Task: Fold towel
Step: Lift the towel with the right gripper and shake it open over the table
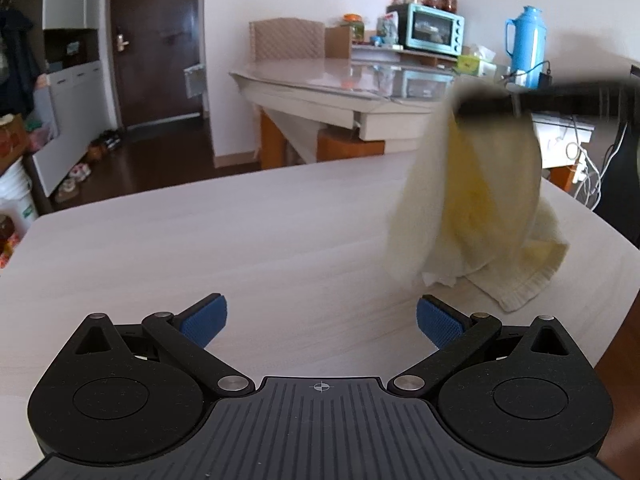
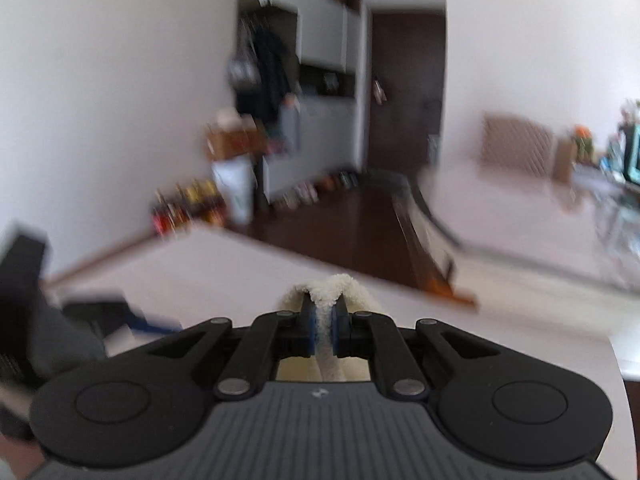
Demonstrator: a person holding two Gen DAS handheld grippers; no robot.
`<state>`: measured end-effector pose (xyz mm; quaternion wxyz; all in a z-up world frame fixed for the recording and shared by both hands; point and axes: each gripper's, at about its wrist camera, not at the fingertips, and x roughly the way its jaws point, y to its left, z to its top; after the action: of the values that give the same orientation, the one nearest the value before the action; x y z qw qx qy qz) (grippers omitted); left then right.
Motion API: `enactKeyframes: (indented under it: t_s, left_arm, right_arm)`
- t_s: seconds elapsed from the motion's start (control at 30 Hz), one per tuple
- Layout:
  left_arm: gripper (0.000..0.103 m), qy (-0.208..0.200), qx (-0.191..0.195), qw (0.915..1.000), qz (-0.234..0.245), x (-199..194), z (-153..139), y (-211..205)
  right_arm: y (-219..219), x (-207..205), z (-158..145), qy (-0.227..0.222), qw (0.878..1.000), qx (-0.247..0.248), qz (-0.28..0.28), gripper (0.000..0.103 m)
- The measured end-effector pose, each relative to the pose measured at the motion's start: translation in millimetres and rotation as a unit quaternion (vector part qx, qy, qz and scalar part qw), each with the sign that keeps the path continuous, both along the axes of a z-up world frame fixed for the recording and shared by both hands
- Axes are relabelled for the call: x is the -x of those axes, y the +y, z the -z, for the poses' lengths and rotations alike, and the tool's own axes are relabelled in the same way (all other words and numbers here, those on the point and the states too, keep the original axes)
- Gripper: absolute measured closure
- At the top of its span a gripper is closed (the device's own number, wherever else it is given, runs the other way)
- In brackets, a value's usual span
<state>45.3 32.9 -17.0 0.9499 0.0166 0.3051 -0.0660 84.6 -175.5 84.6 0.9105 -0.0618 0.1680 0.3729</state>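
Observation:
A pale yellow towel (image 1: 472, 208) hangs from my right gripper (image 1: 488, 106), which enters the left wrist view from the right, blurred. The towel's lower end rests crumpled on the white table (image 1: 200, 248). In the right wrist view my right gripper (image 2: 325, 330) is shut on a fold of the towel (image 2: 326, 292), whose fuzzy edge sticks up between the blue pads. My left gripper (image 1: 322, 318) is open and empty, low over the table, to the left of the towel. It also shows blurred at the left of the right wrist view (image 2: 132, 316).
The table's far edge (image 1: 240, 180) runs across the left wrist view. Beyond it stands a second table (image 1: 340, 80) with a teal oven (image 1: 434, 28) and a blue thermos (image 1: 526, 46). Cables (image 1: 584, 168) hang at the right.

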Motion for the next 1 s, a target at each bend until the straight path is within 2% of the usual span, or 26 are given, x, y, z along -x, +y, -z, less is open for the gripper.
enactKeyframes:
  t_s: [0.07, 0.2, 0.27, 0.33, 0.43, 0.53, 0.63, 0.7, 0.73, 0.83, 0.87, 0.93, 0.97, 1.0]
  left_arm:
    - [0.0, -0.007, -0.005, 0.9999, 0.008, 3, -3, -1]
    - [0.0, -0.016, -0.002, 0.9997, 0.018, 2, -6, -7]
    - [0.0, -0.017, -0.001, 0.9995, 0.028, 0, -6, -13]
    - [0.0, -0.015, -0.005, 0.9991, 0.039, -5, -5, -20]
    - [0.0, -0.008, -0.015, 0.9986, 0.051, -14, -2, -30]
    - [0.0, 0.001, -0.022, 0.9974, 0.069, -24, -1, -38]
    - [0.0, 0.011, -0.024, 0.9955, 0.091, -37, 1, -46]
    - [0.0, 0.018, -0.021, 0.9941, 0.105, -45, 2, -51]
    - [0.0, 0.021, -0.019, 0.9935, 0.11, -49, 3, -52]
    - [0.001, 0.028, 0.007, 0.9905, 0.135, -59, 3, -56]
    - [0.003, 0.034, 0.021, 0.9885, 0.146, -62, 3, -58]
    - [0.017, 0.047, 0.038, 0.9849, 0.162, -68, 5, -59]
    - [0.035, 0.057, 0.046, 0.9827, 0.17, -73, 7, -60]
    - [0.042, 0.067, 0.049, 0.9807, 0.177, -81, 10, -62]
  right_arm:
    - [-9, 2, -19, -0.026, 0.999, -0.046, 0.004, 0.095]
    - [-47, 2, -43, -0.064, 0.989, -0.119, 0.052, 0.095]
    - [-59, -3, -38, -0.058, 0.989, -0.11, 0.077, 0.094]
    - [-69, -12, -22, -0.035, 0.991, -0.076, 0.106, 0.094]
    - [-79, -20, 14, -0.006, 0.988, -0.007, 0.152, 0.094]
    - [-94, -30, 53, 0.035, 0.979, 0.031, 0.196, 0.094]
    - [-112, -41, 83, 0.062, 0.965, 0.048, 0.248, 0.091]
    - [-125, -48, 96, 0.076, 0.953, 0.057, 0.288, 0.077]
    - [-131, -51, 102, 0.082, 0.947, 0.061, 0.306, 0.076]
    - [-148, -46, 103, 0.091, 0.947, 0.033, 0.306, 0.077]
    - [-151, -37, 101, 0.092, 0.948, 0.028, 0.303, 0.077]
    - [-154, -29, 100, 0.099, 0.952, 0.02, 0.288, 0.077]
    - [-155, -32, 100, 0.105, 0.954, 0.015, 0.28, 0.077]
    - [-155, -33, 99, 0.111, 0.956, 0.012, 0.27, 0.077]
